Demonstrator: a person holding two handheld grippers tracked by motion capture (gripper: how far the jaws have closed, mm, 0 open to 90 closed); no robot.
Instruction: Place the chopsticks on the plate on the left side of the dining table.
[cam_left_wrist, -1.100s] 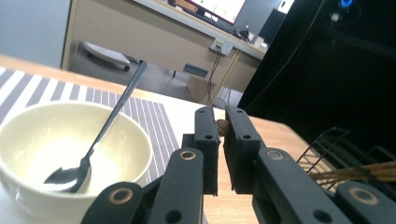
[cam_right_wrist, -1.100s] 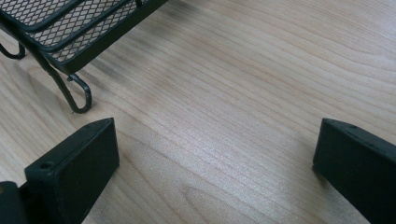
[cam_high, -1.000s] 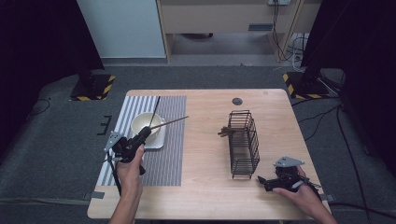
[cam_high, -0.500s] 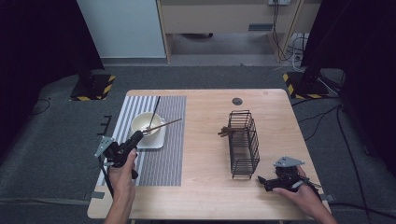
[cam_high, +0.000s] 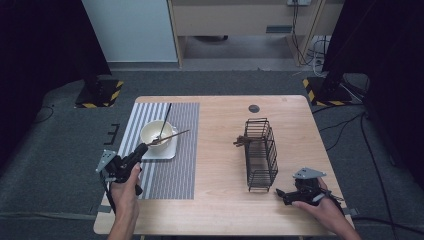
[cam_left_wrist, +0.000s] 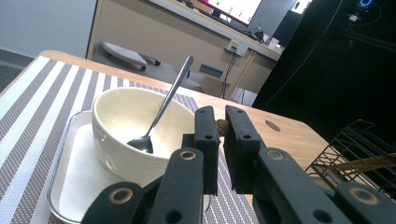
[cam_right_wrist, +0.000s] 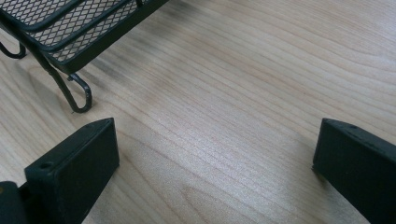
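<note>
Okay, quick notes. Since a second ago my left gripper (cam_high: 141, 148) has slid back toward the near-left corner of the table (cam_high: 220, 165), carrying the wooden stick (cam_high: 170, 137) with it. The stick's far end, which reached past the bowl (cam_high: 150, 131) before, now hangs over the bowl's rim. The jaws stay pinched on the stick's near end. I'd judge the stick is being lined up to rest across the bowl; it is not set down yet.

My right gripper (cam_high: 281, 192) hasn't moved. It sits on the table just beside the near foot of the wire basket (cam_high: 260, 150), jaws wide apart with nothing between them.

View differences:
- The high view gives the stick's full length, its slant over the bowl, and the striped placemat (cam_high: 170, 175) under the tray (cam_high: 167, 154).
- The left gripper view has the left gripper (cam_left_wrist: 223, 114) nearly closed with just a brown stub of the stick (cam_left_wrist: 222, 126) between the pads. It also shows the spoon (cam_left_wrist: 170, 100) with its head down inside the bowl (cam_left_wrist: 112, 135).
- The right gripper view confirms bare wood between the open jaws of the right gripper (cam_right_wrist: 215, 158) and the basket's (cam_right_wrist: 70, 28) curled foot at upper left.

More brown sticks remain in the basket.
</note>
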